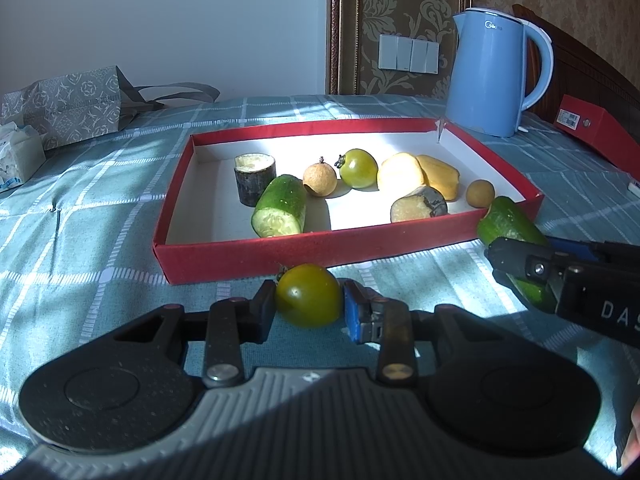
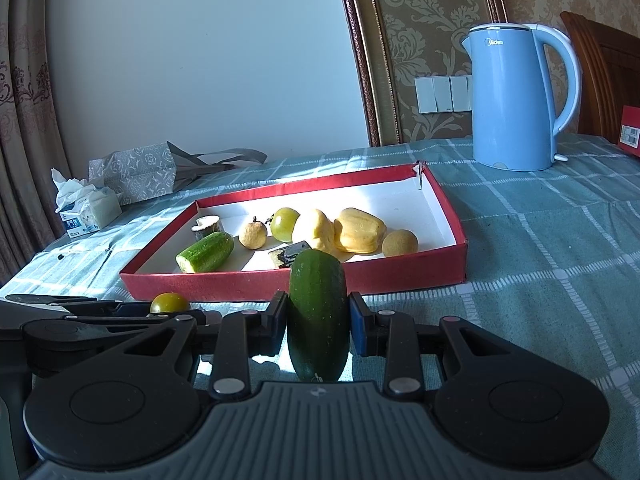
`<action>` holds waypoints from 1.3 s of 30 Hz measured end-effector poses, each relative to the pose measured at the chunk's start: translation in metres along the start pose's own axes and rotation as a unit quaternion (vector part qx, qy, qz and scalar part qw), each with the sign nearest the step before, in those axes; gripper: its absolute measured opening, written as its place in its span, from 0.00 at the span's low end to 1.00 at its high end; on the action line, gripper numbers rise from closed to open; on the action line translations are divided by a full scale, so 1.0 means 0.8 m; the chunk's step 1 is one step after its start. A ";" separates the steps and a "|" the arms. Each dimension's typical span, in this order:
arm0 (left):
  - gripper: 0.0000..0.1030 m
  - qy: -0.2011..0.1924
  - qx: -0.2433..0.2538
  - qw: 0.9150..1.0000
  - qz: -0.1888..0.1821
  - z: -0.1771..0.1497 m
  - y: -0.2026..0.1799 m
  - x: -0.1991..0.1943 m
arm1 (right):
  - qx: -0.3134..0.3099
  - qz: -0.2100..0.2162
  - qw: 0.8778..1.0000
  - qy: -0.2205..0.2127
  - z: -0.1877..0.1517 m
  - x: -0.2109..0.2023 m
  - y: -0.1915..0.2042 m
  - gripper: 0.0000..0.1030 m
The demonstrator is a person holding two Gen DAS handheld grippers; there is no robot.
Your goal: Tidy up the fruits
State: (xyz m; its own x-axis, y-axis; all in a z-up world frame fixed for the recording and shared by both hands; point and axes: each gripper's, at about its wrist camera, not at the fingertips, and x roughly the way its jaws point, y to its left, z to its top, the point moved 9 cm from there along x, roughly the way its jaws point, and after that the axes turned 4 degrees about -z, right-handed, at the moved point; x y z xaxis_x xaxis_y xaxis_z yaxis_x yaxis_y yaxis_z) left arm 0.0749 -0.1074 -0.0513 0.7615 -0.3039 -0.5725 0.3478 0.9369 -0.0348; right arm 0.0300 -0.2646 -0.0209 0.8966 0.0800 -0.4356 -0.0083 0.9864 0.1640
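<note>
A desk (image 2: 540, 248) under a teal checked cloth carries everything. One blue kettle (image 2: 516, 100) stands far beyond the jaws, off to the right. One shallow red tray (image 1: 248, 256) lies just ahead of both pairs of jaws, its near wall close to their tips. One patterned gift bag (image 2: 136, 176) and one tissue pack (image 2: 88, 208) sit well beyond the jaws to the left.

Cucumber pieces number two: one lies in the tray (image 1: 280, 208), and one (image 2: 318, 312) is clamped endwise in the right gripper (image 2: 318, 320), jaws pressed on its sides. Two yellow fruit pieces (image 1: 416, 176) lie together in the tray ahead of the jaws, to the right. Two dark-skinned, pale-fleshed stubs are in the tray: one upright (image 1: 254, 178) at the left, one lying (image 1: 418, 206) near the front wall. Green tomatoes number two: one in the tray (image 1: 358, 168), and one (image 1: 308, 296) pinched between the jaws of the left gripper (image 1: 308, 304), just short of the tray's near wall. Two small brown longans are in the tray, one (image 1: 320, 178) mid-tray and one (image 1: 480, 194) toward the right.
</note>
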 end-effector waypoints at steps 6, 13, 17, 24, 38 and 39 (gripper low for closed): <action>0.31 0.000 0.001 1.000 0.000 0.000 0.000 0.000 | 0.002 0.000 1.000 0.001 0.000 0.001 0.000 0.31; 0.31 0.000 0.002 1.000 0.000 0.000 -0.001 0.000 | 0.002 0.001 1.000 0.002 0.000 0.002 -0.001 0.31; 0.31 0.000 0.001 1.000 0.000 0.000 -0.001 0.000 | 0.003 0.001 1.000 0.001 0.000 0.002 -0.001 0.31; 0.31 0.000 0.001 1.000 0.000 0.000 -0.001 0.001 | 0.004 0.001 1.000 0.002 -0.002 0.002 0.000 0.30; 0.31 0.000 0.001 1.000 0.000 0.000 -0.001 0.000 | 0.005 0.001 1.000 0.002 -0.002 0.003 0.000 0.30; 0.31 0.000 0.001 1.000 0.000 0.000 -0.001 0.000 | 0.005 0.001 1.000 0.003 -0.003 0.003 0.000 0.30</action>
State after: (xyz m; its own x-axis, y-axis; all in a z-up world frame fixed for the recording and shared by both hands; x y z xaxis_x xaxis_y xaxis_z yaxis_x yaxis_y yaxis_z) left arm 0.0747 -0.1081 -0.0511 0.7615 -0.3039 -0.5725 0.3489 0.9366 -0.0330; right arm 0.0308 -0.2639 -0.0236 0.8943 0.0826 -0.4398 -0.0060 0.9849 0.1728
